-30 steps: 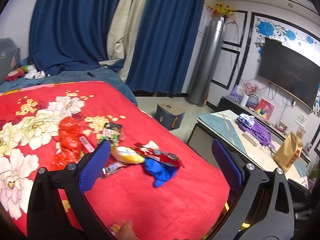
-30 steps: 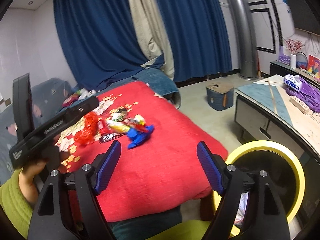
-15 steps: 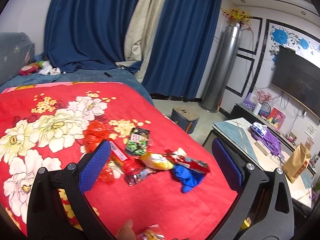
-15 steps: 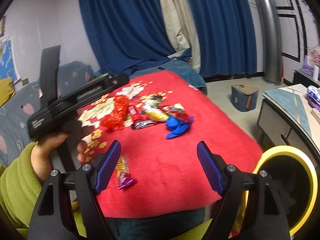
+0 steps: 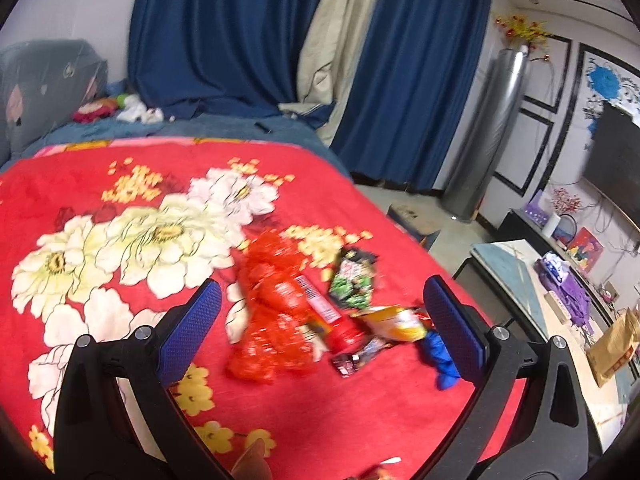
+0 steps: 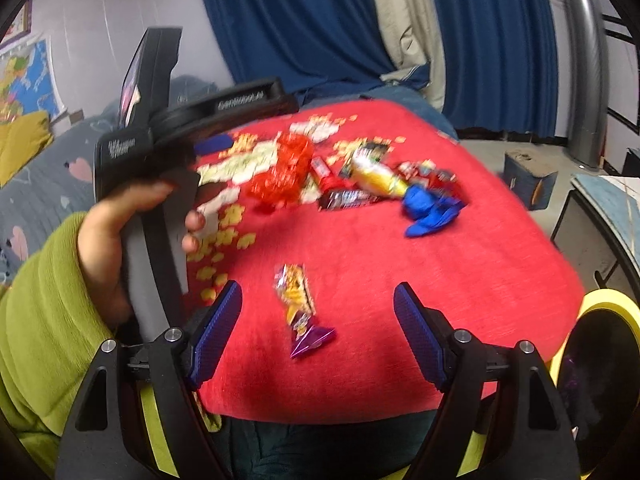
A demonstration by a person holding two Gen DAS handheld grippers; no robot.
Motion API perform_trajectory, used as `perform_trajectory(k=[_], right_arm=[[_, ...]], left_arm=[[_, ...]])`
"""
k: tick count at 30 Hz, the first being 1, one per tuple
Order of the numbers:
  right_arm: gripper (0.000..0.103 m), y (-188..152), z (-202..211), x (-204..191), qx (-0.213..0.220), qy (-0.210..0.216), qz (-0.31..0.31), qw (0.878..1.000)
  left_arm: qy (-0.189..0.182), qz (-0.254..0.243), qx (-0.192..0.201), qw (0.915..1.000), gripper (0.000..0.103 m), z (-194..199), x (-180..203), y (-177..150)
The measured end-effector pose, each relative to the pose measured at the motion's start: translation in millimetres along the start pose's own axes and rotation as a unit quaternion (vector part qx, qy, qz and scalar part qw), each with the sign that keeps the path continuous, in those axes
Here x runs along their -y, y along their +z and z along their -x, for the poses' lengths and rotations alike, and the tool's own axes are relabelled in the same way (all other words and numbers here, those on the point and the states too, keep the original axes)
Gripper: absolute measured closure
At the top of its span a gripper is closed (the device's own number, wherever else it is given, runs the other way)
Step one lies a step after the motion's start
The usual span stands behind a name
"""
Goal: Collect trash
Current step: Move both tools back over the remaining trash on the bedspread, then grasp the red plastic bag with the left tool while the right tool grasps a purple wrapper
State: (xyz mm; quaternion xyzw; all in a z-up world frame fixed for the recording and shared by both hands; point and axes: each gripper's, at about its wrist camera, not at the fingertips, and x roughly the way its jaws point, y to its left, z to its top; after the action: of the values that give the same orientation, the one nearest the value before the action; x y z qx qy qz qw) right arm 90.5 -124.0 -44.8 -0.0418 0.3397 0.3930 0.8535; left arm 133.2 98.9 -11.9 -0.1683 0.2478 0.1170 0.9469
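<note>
Approach step judged underway: both grippers, left (image 5: 322, 326) and right (image 6: 318, 322), were spread, nothing gripped. Yellow wrapper (image 6: 297, 300) (nearest) should be straddled next.

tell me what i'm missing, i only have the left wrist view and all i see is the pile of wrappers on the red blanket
Observer: A lone yellow and purple wrapper lies on the red blanket, apart from the pile and nearer the blanket's front edge, just ahead of the right tongs.
Operator: are those tongs on it
Observer: No, they are open and the pads are clear of it.
Operator: where's the bin
Observer: A yellow-rimmed bin stands just off the blanket's near right corner, at the right edge of the right wrist view.
</note>
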Motion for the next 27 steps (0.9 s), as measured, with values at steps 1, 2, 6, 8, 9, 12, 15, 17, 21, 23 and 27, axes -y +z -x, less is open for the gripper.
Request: perform_trajectory(k=[1, 2, 6, 8, 9, 12, 15, 17, 21, 23, 27], right_arm=[[0.028, -0.6, -3.6, -1.3, -0.005, 0.003, 0.001, 1.000], [0.028, -1.9, -7.9, -3.1, -0.011, 0.005, 0.003, 1.000], [0.029, -6.3, -26.4, -7.6, -0.038, 0.012, 0.012, 0.999], [0.033, -7.6, -35.7, -9.3, -0.051, 0.012, 0.015, 0.999], [0.035, -8.4, -41.1, -10.6, -0.057, 0.014, 0.018, 0.998], [0.045, -11.4, -51.9, -15.7, -0.075, 0.016, 0.027, 0.997], [0.056, -17.0, -58.5, -20.0, -0.082, 0.007, 0.040, 0.996], [0.067, -18.4, -56.6, -19.1, -0.077, 0.006, 0.040, 0.996], [0.073, -20.1, -52.2, -10.4, -0.069, 0.006, 0.023, 0.997], [0.074, -20.9, -49.6, -8.5, -0.065, 0.004, 0.020, 0.998], [0.074, -19.8, -46.1, -9.1, -0.059, 0.006, 0.018, 0.998]], left_arm=[[0.006, 0.003, -0.005, 1.0000, 0.011, -3.3, -4.5, -0.8], [0.009, 0.005, -0.008, 0.9999, 0.011, -5.4, -7.7, -1.5], [0.016, 0.014, -0.029, 0.9994, 0.011, -15.6, -18.4, -5.4], [0.014, 0.017, -0.045, 0.9988, 0.011, -22.7, -22.3, -9.3], [0.012, 0.020, -0.053, 0.9983, 0.011, -26.4, -24.1, -11.6], [0.007, 0.025, -0.072, 0.9970, 0.011, -35.0, -27.5, -16.7], [0.001, 0.029, -0.081, 0.9963, 0.011, -40.4, -28.4, -21.3], [-0.003, 0.032, -0.088, 0.9956, 0.017, -44.0, -29.9, -24.6], [-0.001, 0.034, -0.098, 0.9946, 0.035, -48.7, -30.4, -28.7], [0.003, 0.034, -0.099, 0.9945, 0.044, -49.3, -30.3, -30.2], [0.002, 0.035, -0.104, 0.9939, 0.076, -50.8, -31.5, -31.4]])
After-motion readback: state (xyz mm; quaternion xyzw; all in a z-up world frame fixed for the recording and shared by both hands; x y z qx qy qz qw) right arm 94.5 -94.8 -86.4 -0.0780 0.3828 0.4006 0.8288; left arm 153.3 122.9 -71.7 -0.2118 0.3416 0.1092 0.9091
